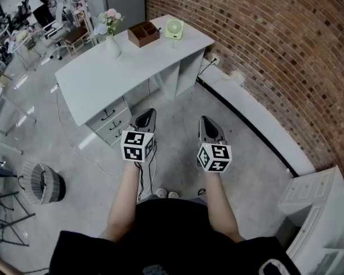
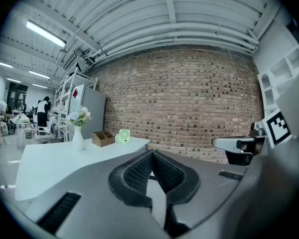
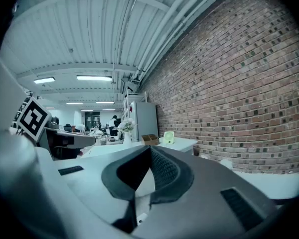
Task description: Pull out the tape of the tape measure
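Note:
No tape measure shows in any view. In the head view my left gripper [image 1: 151, 112] and right gripper [image 1: 204, 120] are held side by side at waist height above the grey floor, both pointing toward the white desk [image 1: 97, 73]. Each is shut with its tips touching and nothing between them. In the left gripper view the left gripper [image 2: 152, 153] faces the brick wall, with the right gripper's body at the right edge. The right gripper [image 3: 149, 148] in its own view also stands shut and empty.
On the desk stand a vase of flowers [image 1: 110, 33], a brown wooden box [image 1: 143, 33] and a small green fan [image 1: 174, 28]. A brick wall [image 1: 264, 44] runs along the right. White drawers [image 1: 315, 205] stand at the lower right, a floor fan [image 1: 43, 183] at the left.

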The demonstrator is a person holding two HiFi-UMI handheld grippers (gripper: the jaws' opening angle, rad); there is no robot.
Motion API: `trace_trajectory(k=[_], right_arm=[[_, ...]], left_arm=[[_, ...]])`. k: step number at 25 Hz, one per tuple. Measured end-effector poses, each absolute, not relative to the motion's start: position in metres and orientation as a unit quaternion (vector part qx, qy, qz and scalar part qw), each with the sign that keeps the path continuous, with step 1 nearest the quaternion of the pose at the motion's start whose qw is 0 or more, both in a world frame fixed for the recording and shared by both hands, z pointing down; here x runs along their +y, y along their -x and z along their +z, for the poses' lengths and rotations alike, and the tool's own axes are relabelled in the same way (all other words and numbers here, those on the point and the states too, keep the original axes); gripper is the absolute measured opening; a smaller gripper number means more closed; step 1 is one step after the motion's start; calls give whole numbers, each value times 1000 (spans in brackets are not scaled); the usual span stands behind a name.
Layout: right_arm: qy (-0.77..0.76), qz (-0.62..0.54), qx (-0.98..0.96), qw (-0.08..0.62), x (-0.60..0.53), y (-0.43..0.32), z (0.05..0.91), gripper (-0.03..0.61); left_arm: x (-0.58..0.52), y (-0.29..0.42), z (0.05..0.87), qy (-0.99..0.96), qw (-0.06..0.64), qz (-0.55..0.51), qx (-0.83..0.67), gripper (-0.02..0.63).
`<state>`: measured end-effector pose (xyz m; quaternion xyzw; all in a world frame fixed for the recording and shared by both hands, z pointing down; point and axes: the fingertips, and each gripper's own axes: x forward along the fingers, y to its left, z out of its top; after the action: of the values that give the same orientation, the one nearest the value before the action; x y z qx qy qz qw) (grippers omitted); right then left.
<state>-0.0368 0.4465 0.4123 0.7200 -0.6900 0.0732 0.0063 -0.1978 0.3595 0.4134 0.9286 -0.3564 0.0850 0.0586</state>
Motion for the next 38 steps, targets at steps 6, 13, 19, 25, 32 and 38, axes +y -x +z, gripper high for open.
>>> trace_trajectory(k=[6,13,19,25,32,38], right_arm=[[-720,76,-689,7,450,37,414,2],[-726,82,-683,5,445,36,418,2],[-735,90,-671,-20,428,37,415,3],[-747,83,-658,-34,415,38,414,3],[-757,85,-647,-35,388,16,415,3],[-755,79,-649,-49,327,-21,412,3]], left_arm=[[362,197,415,-929,60,89,-354,21],[355,198,420,-931,62,92,-349,21],[336,204,420,-932,61,91,-345,21],[316,210,427,-935,61,92,-338,21],[285,196,433,-936,69,87,-335,21],[226,162,428,-936,51,85,-337,21]])
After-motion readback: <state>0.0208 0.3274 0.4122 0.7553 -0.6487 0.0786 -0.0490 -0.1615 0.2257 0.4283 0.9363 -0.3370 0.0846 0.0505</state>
